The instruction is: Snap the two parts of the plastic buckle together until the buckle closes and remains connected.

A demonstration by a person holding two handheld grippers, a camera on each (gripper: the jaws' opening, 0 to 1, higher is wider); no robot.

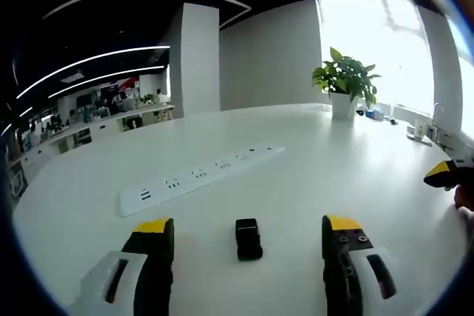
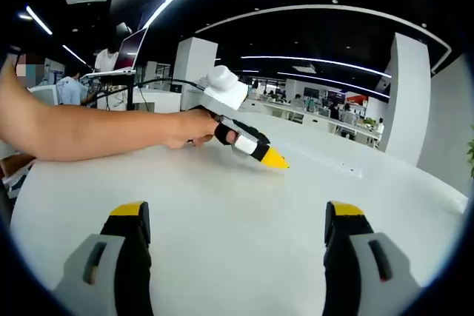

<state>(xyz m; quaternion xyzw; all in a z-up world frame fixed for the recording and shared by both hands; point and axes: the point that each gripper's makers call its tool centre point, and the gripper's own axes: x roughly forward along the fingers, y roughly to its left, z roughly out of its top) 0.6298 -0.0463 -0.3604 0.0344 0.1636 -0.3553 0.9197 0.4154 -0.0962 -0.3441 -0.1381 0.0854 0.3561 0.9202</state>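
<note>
Left gripper view: left tongs [image 1: 249, 238] stood with jaws wide apart, nothing between the pads, yellow tips [image 1: 152, 226] low over the white table [image 1: 311, 175]. Black buckle [image 1: 248, 239] lay flat on the table in the gap between the two jaws, roughly midway, slightly nearer the camera than the tips, touching neither jaw. Whether one part or both joined parts: could not tell at this size. Beyond the tips, a long white power strip [image 1: 198, 177] ran slantwise across the table, well apart from the buckle. Farther off and to the right of the jaws, a potted plant [image 1: 344, 83] stood upright near the table's far edge by the bright window [image 1: 374, 42]. At the far right edge, a yellow and black tip of the right tongs [image 1: 446, 174] came into view, with a bit of hand just below it; well apart from the buckle.

Right gripper view: right tongs [image 2: 237, 223] likewise held with jaws wide apart and empty, tips over bare table [image 2: 237, 257]. Ahead of the jaws and slightly to the left, the left tongs [image 2: 275, 159] seen side-on, held in a person's hand [image 2: 194, 127], with a bare forearm [image 2: 81, 131] reaching in from the left. Yellow tip pointed down toward the table; jaw spacing from this angle could not be made out. Office desks and people far behind, blurred.
</note>
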